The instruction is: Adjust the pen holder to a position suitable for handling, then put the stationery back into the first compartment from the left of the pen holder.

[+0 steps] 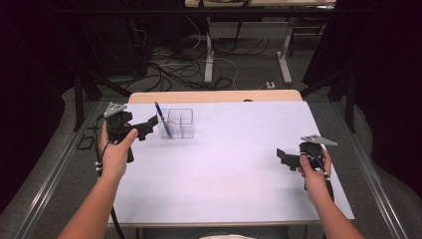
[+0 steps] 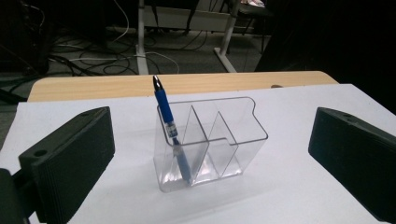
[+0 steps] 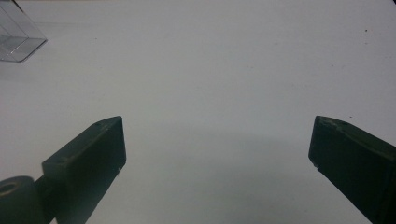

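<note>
A clear plastic organizer (image 2: 210,142) stands on the white sheet (image 1: 234,164) that covers the table, and everything else is placed from it. It is a thin-walled, glossy box with rounded corners, split by see-through partitions into three narrow compartments; its back wall rises higher than its stepped front edge. A blue pen (image 2: 170,133) stands in the end compartment nearest the left gripper, tilted, its lower end down on the organizer's floor and its dark, tapered tip sticking up above the rim. The pen's barrel is smooth blue plastic with a short clear band partway down.

The left gripper (image 1: 152,123) hangs just beside the organizer on that same side, a little above the sheet. Its two matte black, blocky jaws stand wide apart and released, gripping nothing; in the left gripper view they flank the organizer, which sits farther off between them with clear space on both sides. The pen is free of them.

The right gripper (image 1: 282,156) is well apart from the organizer, low over the bare sheet, its flat black jaws likewise spread wide with nothing between them. In the right gripper view a corner of the organizer shows beyond them.

Behind the organizer the table's pale wooden edge (image 1: 214,96) shows past the sheet.
</note>
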{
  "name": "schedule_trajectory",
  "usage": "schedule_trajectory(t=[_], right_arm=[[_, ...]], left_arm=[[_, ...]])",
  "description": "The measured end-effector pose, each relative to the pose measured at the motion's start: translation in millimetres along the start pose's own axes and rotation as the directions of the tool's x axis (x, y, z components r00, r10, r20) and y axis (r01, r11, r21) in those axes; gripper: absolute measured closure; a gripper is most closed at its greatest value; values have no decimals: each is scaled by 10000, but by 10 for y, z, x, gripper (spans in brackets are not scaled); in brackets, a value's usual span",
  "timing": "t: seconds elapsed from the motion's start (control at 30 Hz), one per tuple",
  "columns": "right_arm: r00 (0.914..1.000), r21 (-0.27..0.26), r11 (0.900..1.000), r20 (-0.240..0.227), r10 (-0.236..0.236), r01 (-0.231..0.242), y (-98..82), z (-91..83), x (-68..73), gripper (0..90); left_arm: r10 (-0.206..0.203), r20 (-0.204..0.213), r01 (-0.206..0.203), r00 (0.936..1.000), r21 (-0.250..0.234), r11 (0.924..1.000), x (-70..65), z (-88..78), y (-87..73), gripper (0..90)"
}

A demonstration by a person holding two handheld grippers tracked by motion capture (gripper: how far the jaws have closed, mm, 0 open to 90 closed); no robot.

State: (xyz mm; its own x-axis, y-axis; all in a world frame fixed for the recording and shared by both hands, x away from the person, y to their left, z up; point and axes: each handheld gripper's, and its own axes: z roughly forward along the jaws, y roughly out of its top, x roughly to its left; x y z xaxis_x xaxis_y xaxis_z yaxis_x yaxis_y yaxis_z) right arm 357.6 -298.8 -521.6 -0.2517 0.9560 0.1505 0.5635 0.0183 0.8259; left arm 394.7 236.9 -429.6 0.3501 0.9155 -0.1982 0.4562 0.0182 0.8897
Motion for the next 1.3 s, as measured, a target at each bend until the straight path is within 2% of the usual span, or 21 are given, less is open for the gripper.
schedule_trajectory(t=[0.17, 0.33, 0.5, 0.7, 0.97, 1.3], right_arm=[[10000, -6, 10000, -11, -41, 41, -1, 0, -6, 36], [10000, 16, 10000, 21, -66, 66, -6, -1, -4, 36], [10000, 57, 10000, 34, -62, 62, -6, 2, 5, 36], [10000, 7, 10000, 6, -70, 70, 1, -2, 7, 36], [10000, -19, 10000, -8, -15, 15, 10, -9, 0, 36], [10000, 2, 10000, -29, -57, 57, 8, -2, 2, 36]], left_arm=[[14, 158, -12, 9999, -88, 10000, 5, -53, -117, 4], [509, 427, -510, 9978, 7, 9987, -9, -112, -251, 4], [716, 715, -713, 9949, -58, 9974, -25, -132, -387, 4], [829, 1039, -850, 9911, 157, 9963, -34, -155, -573, 4], [774, 1146, -846, 9904, 592, 9947, -1, -206, -807, 5], [587, 865, -659, 9945, 824, 9944, 124, -230, -976, 8]])
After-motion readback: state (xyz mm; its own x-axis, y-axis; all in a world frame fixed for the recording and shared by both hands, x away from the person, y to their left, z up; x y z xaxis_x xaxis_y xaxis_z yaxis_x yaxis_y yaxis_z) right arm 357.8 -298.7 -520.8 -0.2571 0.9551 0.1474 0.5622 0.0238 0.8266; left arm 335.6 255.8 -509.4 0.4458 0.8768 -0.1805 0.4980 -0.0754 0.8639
